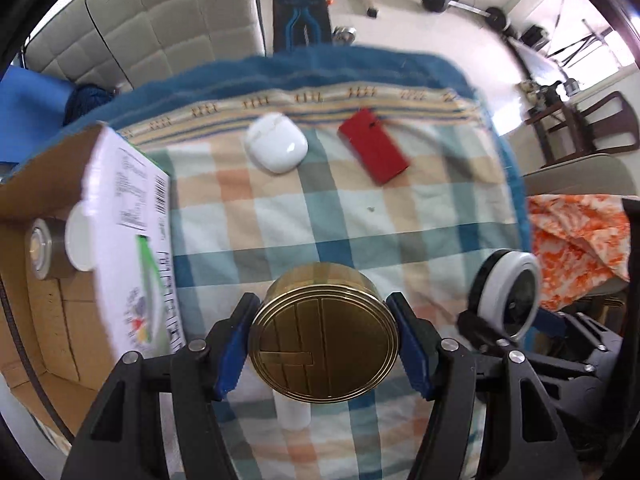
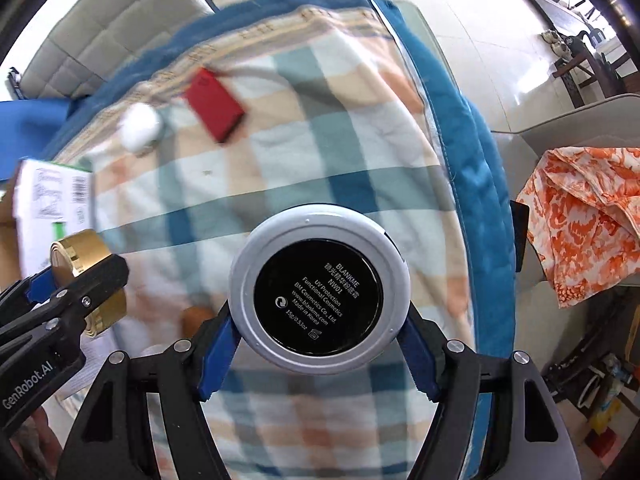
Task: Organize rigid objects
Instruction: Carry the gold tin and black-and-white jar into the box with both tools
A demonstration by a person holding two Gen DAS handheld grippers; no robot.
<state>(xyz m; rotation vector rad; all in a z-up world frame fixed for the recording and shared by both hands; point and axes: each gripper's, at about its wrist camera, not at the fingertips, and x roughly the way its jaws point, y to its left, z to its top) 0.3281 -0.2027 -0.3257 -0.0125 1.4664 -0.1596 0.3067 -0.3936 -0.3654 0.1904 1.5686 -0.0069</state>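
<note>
Carrying one round item in each hand, the person looks to be mid-transfer toward the cardboard box [image 1: 48,280] at the left. The left gripper [image 1: 324,336] has its blue fingers [image 1: 232,344] closed against the sides of a gold tin [image 1: 324,332], held clear above the checked blanket [image 1: 360,216]. The right gripper [image 2: 318,320] likewise clamps a white-rimmed compact [image 2: 318,292], its black labelled base toward the camera. Inside the box lie a metal tin [image 1: 40,248] and a white lid [image 1: 82,238], so sorting seems partly done. A white earbud case [image 1: 276,142] and a red case [image 1: 372,150] lie apart on the far blanket. Next, the gold tin probably needs lowering past the box flap [image 1: 136,216] before release.
</note>
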